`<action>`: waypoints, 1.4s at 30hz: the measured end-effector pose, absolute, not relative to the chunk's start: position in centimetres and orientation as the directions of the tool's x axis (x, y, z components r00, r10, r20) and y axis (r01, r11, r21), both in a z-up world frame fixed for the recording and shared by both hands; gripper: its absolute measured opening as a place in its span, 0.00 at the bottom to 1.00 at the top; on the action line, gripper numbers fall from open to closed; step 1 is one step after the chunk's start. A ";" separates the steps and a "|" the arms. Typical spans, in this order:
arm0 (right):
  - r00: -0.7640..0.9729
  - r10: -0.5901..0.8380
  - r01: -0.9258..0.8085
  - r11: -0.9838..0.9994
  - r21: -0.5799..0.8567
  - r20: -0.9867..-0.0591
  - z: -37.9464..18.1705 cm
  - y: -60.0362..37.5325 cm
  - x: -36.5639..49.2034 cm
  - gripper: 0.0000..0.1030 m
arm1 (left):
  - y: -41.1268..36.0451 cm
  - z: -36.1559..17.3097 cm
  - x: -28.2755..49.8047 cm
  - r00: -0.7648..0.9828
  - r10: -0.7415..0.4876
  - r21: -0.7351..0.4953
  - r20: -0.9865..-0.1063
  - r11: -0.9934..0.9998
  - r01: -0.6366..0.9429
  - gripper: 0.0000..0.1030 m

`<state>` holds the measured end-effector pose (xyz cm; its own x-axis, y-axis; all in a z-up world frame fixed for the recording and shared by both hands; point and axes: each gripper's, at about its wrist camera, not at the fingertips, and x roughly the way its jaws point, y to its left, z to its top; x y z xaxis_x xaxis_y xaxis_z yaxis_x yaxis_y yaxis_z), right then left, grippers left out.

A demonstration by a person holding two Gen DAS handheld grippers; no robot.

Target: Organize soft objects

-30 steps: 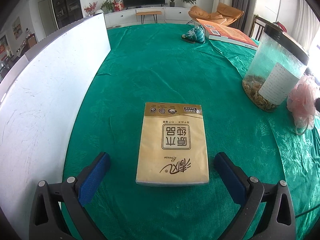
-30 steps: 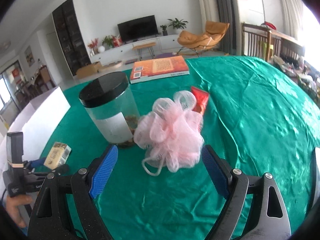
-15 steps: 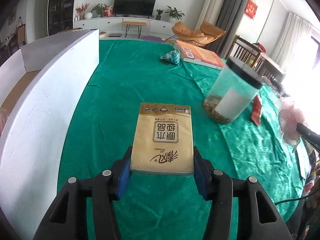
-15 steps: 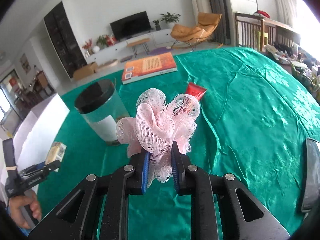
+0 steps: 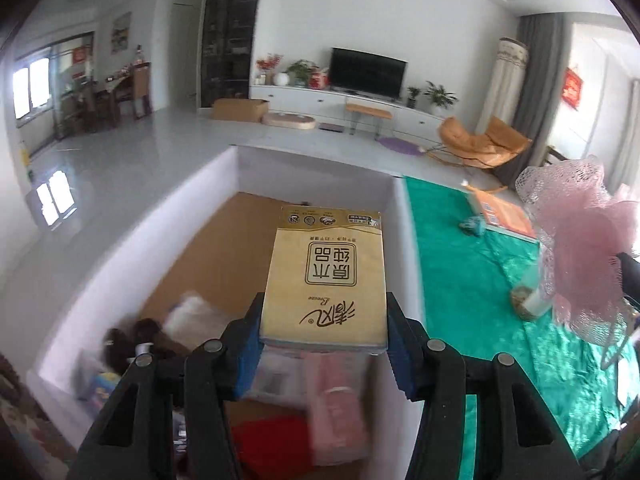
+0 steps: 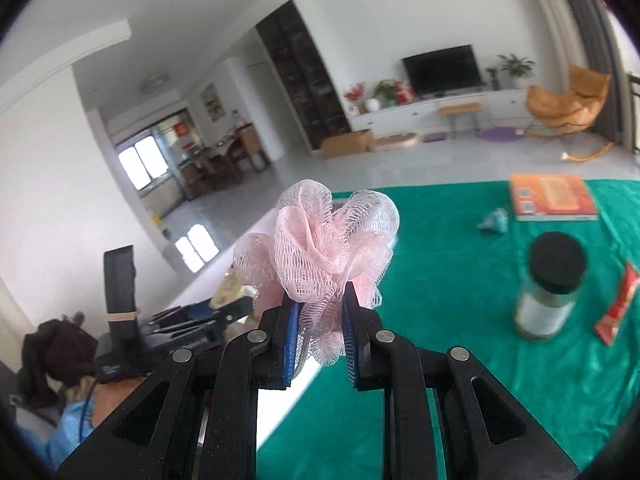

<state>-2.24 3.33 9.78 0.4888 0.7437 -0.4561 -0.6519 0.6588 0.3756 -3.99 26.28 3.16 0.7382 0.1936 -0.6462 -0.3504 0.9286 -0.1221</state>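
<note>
Over the box (image 5: 192,216) now: tissue pack (image 5: 326,280) (lifted)

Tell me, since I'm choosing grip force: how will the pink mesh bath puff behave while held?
The bath puff is probably very light and squashy: the right gripper has closed almost fully on it. Its loose ruffles billow above the pads, so it likely flops and could snag rather than slip.
</note>
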 end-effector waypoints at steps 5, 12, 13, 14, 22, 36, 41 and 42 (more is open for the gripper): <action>0.258 0.840 -0.724 0.496 0.480 -0.478 7.6 11.6 -2.6 0.74 | 30.9 1.1 -6.4 0.590 0.450 0.068 -0.670 0.829 -0.555 0.95; 0.347 0.729 -0.714 0.613 0.338 -0.590 3.2 9.3 -2.8 0.77 | 30.8 0.5 -6.6 0.618 0.441 0.022 -0.650 0.824 -0.566 0.96; 0.396 0.689 -0.699 0.655 0.287 -0.607 2.4 7.9 -2.6 0.77 | 29.9 0.5 -6.0 0.630 0.428 0.025 -0.648 0.839 -0.544 0.96; 0.452 0.638 -0.678 0.700 0.224 -0.624 1.5 6.4 -2.3 0.77 | 28.9 0.6 -5.4 0.640 0.416 0.035 -0.645 0.854 -0.520 0.96; 0.659 0.208 -0.330 0.944 -0.029 -0.722 -5.7 -9.1 1.2 0.77 | 20.2 1.1 -1.2 0.700 0.324 0.125 -0.636 0.939 -0.320 0.96; 0.671 0.065 -0.091 0.996 0.005 -0.739 -7.7 -15.0 1.6 0.77 | 12.5 2.7 1.1 0.733 0.267 0.169 -0.625 0.964 -0.207 0.96; 0.672 0.063 -0.084 0.996 0.009 -0.737 -7.7 -15.3 0.9 0.77 | 11.7 2.9 1.6 0.736 0.263 0.174 -0.624 0.965 -0.197 0.96; 0.673 0.062 -0.082 0.997 0.009 -0.737 -7.7 -15.3 0.9 0.77 | 11.7 3.0 1.6 0.737 0.261 0.173 -0.623 0.965 -0.196 0.96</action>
